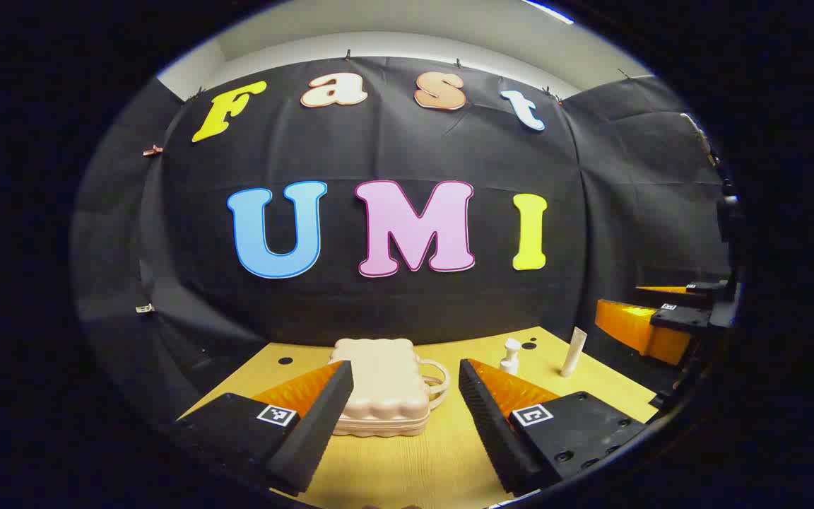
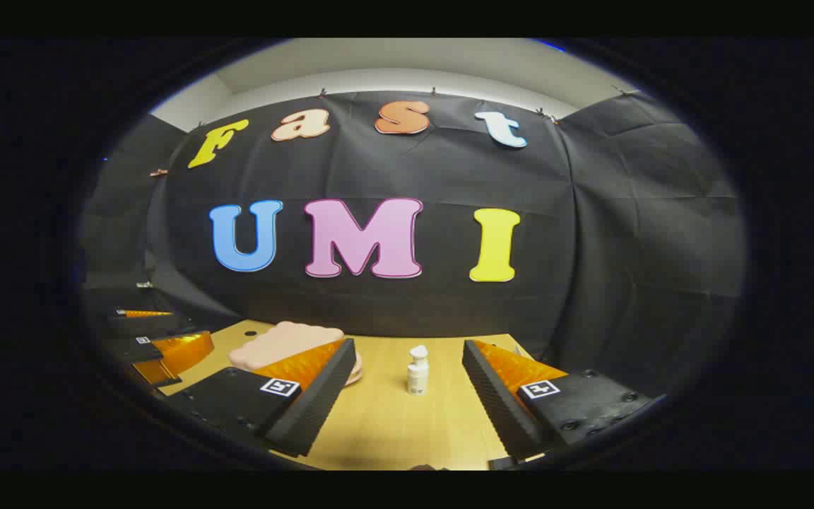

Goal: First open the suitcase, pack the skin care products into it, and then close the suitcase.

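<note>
Spanning the lower part of both views, the light wooden desk [image 1: 407, 466] carries everything. On it lies the closed, pale pink, scallop-edged hard-shell suitcase [image 1: 382, 385], flat, its handle toward the products. Right of it stand a small white pump bottle [image 1: 510, 357] and, farther right, a slim white tube [image 1: 574, 351], upright, well apart from the suitcase. Above the desk, the left gripper [image 1: 405, 410] hangs fingers spread, empty, facing the suitcase. Likewise parted and empty, the right gripper [image 2: 408, 396] faces the pump bottle.
</note>
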`<action>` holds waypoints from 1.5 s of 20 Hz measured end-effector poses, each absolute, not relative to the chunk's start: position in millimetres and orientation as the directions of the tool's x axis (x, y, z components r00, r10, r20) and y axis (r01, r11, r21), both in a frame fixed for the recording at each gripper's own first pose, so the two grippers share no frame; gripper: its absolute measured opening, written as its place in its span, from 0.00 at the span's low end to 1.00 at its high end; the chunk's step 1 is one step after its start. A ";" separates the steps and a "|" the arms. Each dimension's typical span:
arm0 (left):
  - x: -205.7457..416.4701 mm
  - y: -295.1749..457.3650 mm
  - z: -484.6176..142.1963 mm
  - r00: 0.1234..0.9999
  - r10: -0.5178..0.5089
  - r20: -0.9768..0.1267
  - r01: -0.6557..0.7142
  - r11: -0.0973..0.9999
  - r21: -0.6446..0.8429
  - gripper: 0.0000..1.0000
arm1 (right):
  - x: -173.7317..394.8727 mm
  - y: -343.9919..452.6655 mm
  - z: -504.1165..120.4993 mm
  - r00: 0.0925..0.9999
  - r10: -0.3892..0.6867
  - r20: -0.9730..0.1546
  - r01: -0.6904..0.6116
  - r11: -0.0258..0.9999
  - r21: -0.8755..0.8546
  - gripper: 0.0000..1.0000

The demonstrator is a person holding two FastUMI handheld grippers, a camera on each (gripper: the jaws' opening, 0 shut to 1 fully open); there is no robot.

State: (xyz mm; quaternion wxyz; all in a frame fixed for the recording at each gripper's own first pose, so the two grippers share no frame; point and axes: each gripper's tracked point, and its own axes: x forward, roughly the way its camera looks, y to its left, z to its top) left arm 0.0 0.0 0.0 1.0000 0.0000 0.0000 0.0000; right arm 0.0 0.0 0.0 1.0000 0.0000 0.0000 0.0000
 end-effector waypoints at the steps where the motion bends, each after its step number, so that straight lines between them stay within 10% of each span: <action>1: 1.6 -1.4 2.8 1.000 0.002 0.007 -0.002 1.000 -0.003 0.95 | 1.8 -2.0 0.5 1.000 0.000 0.000 0.000 1.000 0.004 0.97; 30: 85.6 -56.4 -25.4 0.987 -0.123 -0.103 0.124 0.992 0.003 0.95 | 23.6 -48.7 -17.7 0.997 -0.049 -0.057 0.050 0.999 0.018 0.97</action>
